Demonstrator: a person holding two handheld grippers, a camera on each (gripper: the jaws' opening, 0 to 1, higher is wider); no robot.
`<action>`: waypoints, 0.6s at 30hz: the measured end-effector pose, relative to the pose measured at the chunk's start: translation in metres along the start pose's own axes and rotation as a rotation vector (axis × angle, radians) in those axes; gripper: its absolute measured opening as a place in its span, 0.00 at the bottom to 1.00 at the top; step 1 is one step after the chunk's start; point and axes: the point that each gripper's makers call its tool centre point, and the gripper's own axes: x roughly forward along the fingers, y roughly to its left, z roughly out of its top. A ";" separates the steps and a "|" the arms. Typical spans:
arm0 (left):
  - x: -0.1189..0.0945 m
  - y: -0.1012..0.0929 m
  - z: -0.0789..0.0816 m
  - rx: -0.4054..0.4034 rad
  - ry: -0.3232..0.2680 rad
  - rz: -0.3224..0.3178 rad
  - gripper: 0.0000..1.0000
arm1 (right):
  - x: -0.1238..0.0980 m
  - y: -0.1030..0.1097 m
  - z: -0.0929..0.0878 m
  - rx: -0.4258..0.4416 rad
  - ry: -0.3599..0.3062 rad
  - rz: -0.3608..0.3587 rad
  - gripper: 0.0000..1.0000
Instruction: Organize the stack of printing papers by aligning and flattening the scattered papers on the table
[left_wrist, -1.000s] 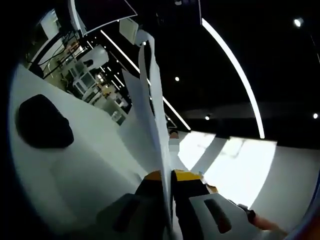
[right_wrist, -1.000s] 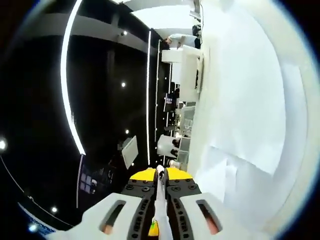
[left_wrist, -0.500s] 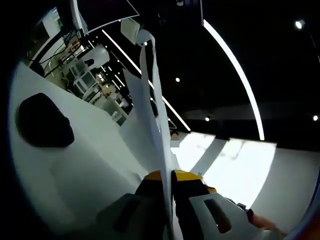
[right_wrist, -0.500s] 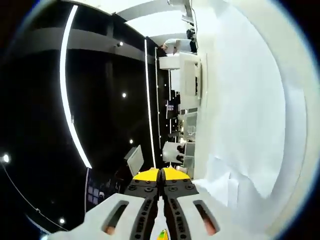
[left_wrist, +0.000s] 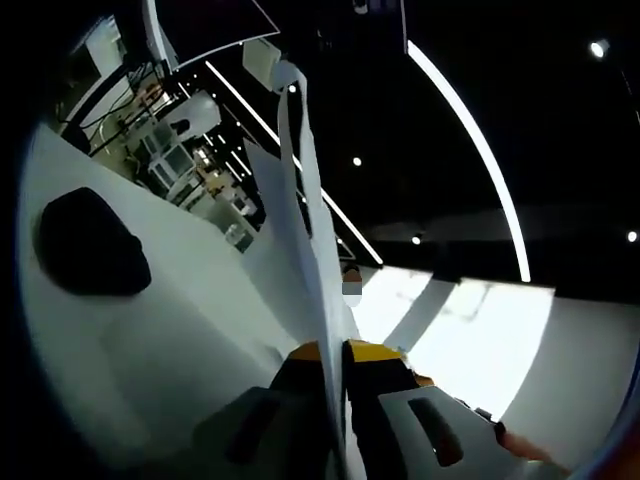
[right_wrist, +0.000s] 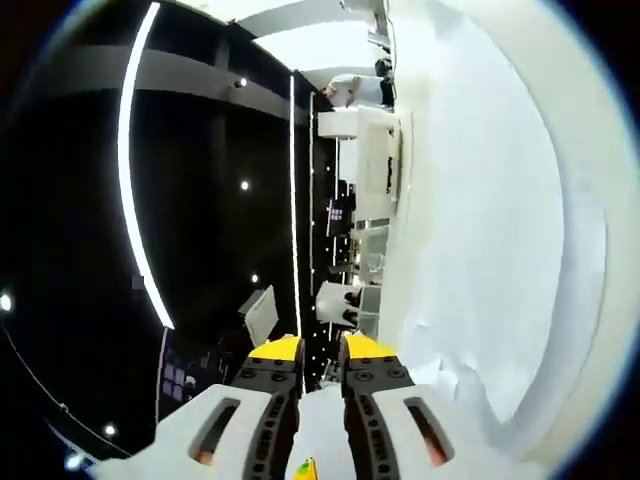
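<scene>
In the left gripper view, my left gripper (left_wrist: 333, 350) is shut on a bunch of white printing papers (left_wrist: 300, 230). The sheets stand edge-on from the jaws and fan out toward the top of the view. In the right gripper view, my right gripper (right_wrist: 320, 348) is open, its yellow-tipped jaws apart with a dark gap between them. White sheets (right_wrist: 470, 230) spread along the right side of that view, with a crumpled edge just right of the jaws. Some white shows low between the jaws; whether it touches them I cannot tell.
A black rounded object (left_wrist: 90, 255) lies on the white table (left_wrist: 170, 340) left of the held sheets. A person's hand (left_wrist: 520, 445) shows at the lower right of the left gripper view. White furniture and desks (right_wrist: 365, 150) stand far off in a dark room.
My right gripper's jaws, shut on a thin paper edge before, have parted and let it go. The left gripper still holds its sheets with hardly any shift.
</scene>
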 end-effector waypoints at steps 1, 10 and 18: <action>0.000 0.000 0.000 0.000 0.000 0.001 0.06 | 0.000 0.003 0.003 -0.023 -0.011 0.009 0.11; 0.000 0.001 0.000 -0.007 -0.003 0.000 0.06 | -0.005 0.018 0.009 -0.450 0.006 0.064 0.17; 0.001 0.000 0.000 -0.008 -0.001 -0.001 0.06 | -0.014 0.032 -0.005 -0.818 0.071 0.116 0.22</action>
